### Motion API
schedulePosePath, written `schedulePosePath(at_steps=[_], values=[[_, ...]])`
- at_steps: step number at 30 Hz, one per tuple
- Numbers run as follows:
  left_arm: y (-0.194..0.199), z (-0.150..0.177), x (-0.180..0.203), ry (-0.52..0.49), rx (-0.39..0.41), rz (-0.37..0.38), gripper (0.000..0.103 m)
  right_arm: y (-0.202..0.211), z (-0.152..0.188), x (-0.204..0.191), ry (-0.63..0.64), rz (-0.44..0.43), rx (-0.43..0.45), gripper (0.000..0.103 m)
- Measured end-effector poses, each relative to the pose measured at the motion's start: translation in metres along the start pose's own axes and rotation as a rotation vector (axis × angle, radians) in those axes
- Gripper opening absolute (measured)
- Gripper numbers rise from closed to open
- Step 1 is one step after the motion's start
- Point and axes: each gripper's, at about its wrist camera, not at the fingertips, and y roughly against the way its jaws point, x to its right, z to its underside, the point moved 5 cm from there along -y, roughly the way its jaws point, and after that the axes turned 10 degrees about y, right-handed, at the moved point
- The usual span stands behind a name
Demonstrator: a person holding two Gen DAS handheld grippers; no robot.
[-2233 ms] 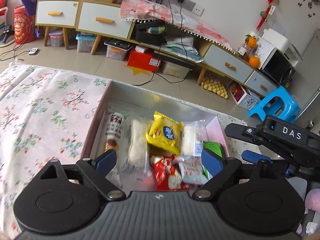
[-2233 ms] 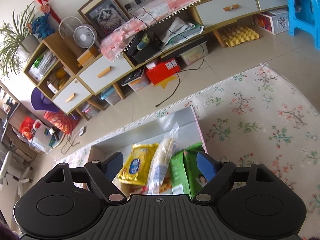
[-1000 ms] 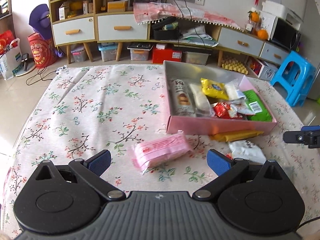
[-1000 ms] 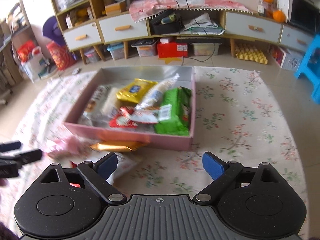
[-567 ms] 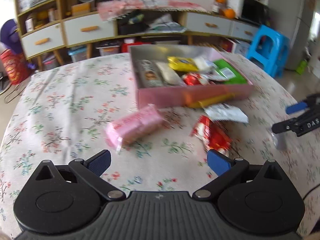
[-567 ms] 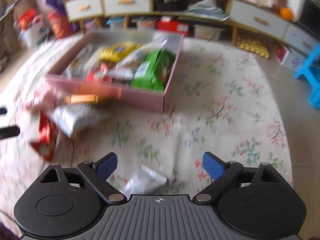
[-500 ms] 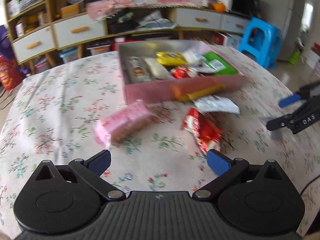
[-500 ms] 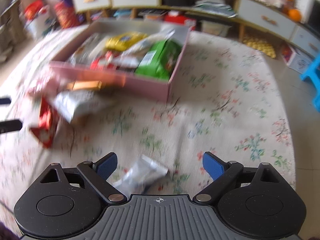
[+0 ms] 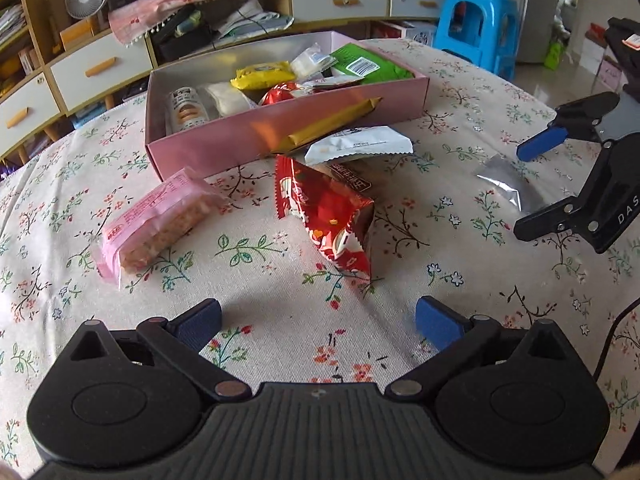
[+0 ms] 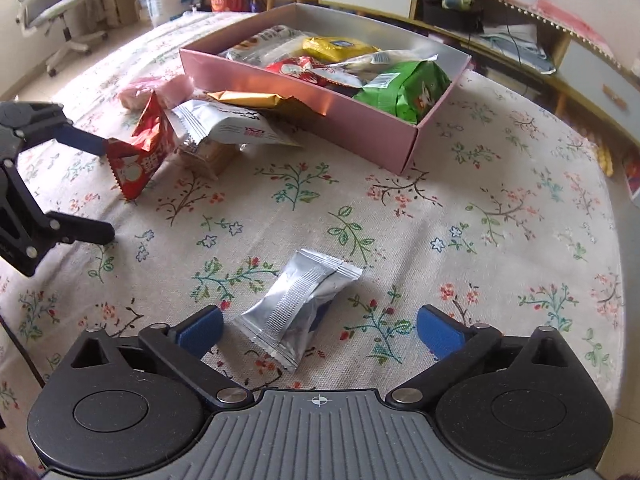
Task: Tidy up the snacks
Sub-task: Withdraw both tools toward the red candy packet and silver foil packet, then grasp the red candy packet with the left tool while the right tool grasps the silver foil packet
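A pink box (image 9: 224,140) (image 10: 360,120) holds several snack packs on the floral tablecloth. In front of it lie a pink wafer pack (image 9: 156,220), a red snack bag (image 9: 324,216) (image 10: 140,152), a white pack (image 9: 360,144) (image 10: 228,124) and a gold bar (image 9: 332,124) (image 10: 248,99). A silver pack (image 10: 296,308) (image 9: 504,184) lies apart. My left gripper (image 9: 318,320) is open and empty, just short of the red bag. My right gripper (image 10: 320,330) is open, its fingers either side of the silver pack's near end.
The right gripper also shows in the left wrist view (image 9: 560,176), over the silver pack. The left gripper shows in the right wrist view (image 10: 52,176). Beyond the table are cabinets (image 9: 100,68), a blue stool (image 9: 476,28) and an office chair (image 10: 52,4).
Both grippers have pulled back from the box and dropped low over the cloth. The left one now faces the red bag. The right one has closed in on the silver pack.
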Motion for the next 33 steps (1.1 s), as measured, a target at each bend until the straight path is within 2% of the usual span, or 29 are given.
schedulePosePath(at_steps=[3, 9, 13, 19, 20, 22, 28, 33], values=[[-0.001, -0.001, 0.000, 0.003, 0.009, 0.001, 0.103, 0.000, 0.001, 0.000, 0.024, -0.007, 0.029, 0.103], [-0.008, -0.010, 0.007, 0.009, 0.024, -0.013, 0.103, -0.003, -0.006, -0.001, 0.033, -0.012, -0.009, 0.103], [-0.009, -0.018, 0.009, 0.019, 0.035, -0.014, 0.085, -0.004, -0.011, -0.001, 0.042, -0.004, -0.057, 0.103], [-0.009, -0.024, 0.005, 0.081, 0.039, -0.014, 0.069, -0.002, -0.014, -0.008, 0.081, 0.005, -0.071, 0.098], [-0.009, -0.025, 0.004, 0.092, 0.037, -0.012, 0.067, -0.002, -0.014, -0.008, 0.077, 0.000, -0.072, 0.096], [-0.007, -0.026, 0.003, 0.115, 0.041, 0.005, 0.058, -0.002, -0.014, -0.007, 0.055, -0.010, -0.081, 0.093], [-0.005, -0.029, 0.000, 0.165, 0.042, 0.040, 0.045, 0.001, -0.018, -0.009, 0.007, -0.018, -0.089, 0.082], [-0.005, -0.031, 0.000, 0.185, 0.043, 0.048, 0.034, 0.002, -0.023, -0.015, -0.005, -0.021, -0.079, 0.064]])
